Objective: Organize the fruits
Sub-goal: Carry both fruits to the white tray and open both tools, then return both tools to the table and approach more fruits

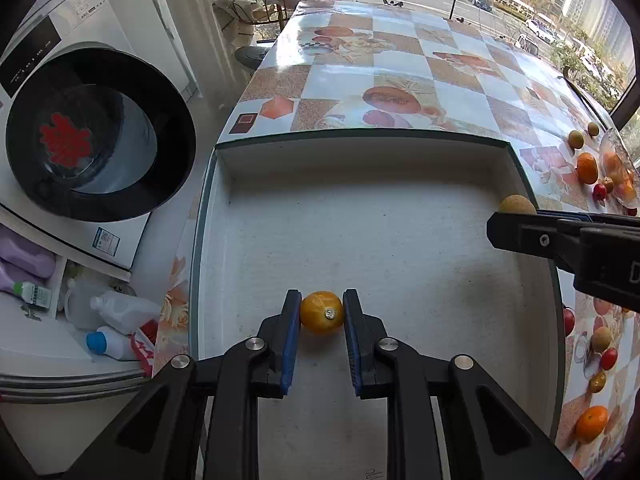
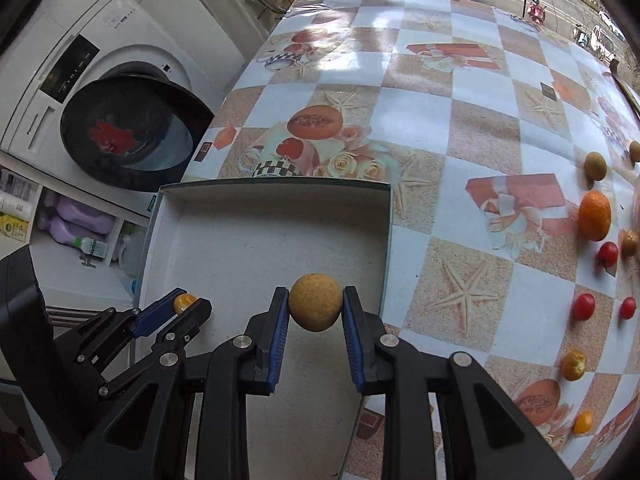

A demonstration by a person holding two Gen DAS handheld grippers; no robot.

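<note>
My left gripper (image 1: 322,312) is shut on a small orange kumquat (image 1: 322,312), held over the inside of a shallow white box (image 1: 360,216). My right gripper (image 2: 316,304) is shut on a round tan longan (image 2: 316,302) above the box's (image 2: 224,248) right part. In the left wrist view the right gripper (image 1: 516,216) comes in from the right with the longan (image 1: 517,204) at its tip. In the right wrist view the left gripper (image 2: 186,304) shows at lower left with the kumquat (image 2: 184,302). The box floor is bare.
Loose fruit lies on the patterned tablecloth (image 2: 460,128) at the right: a mandarin (image 2: 595,215), cherry tomatoes (image 2: 583,306), kumquats (image 2: 573,365) and longans (image 2: 595,165). A washing machine with an open door (image 1: 96,136) and bottles (image 1: 120,312) stand left of the table.
</note>
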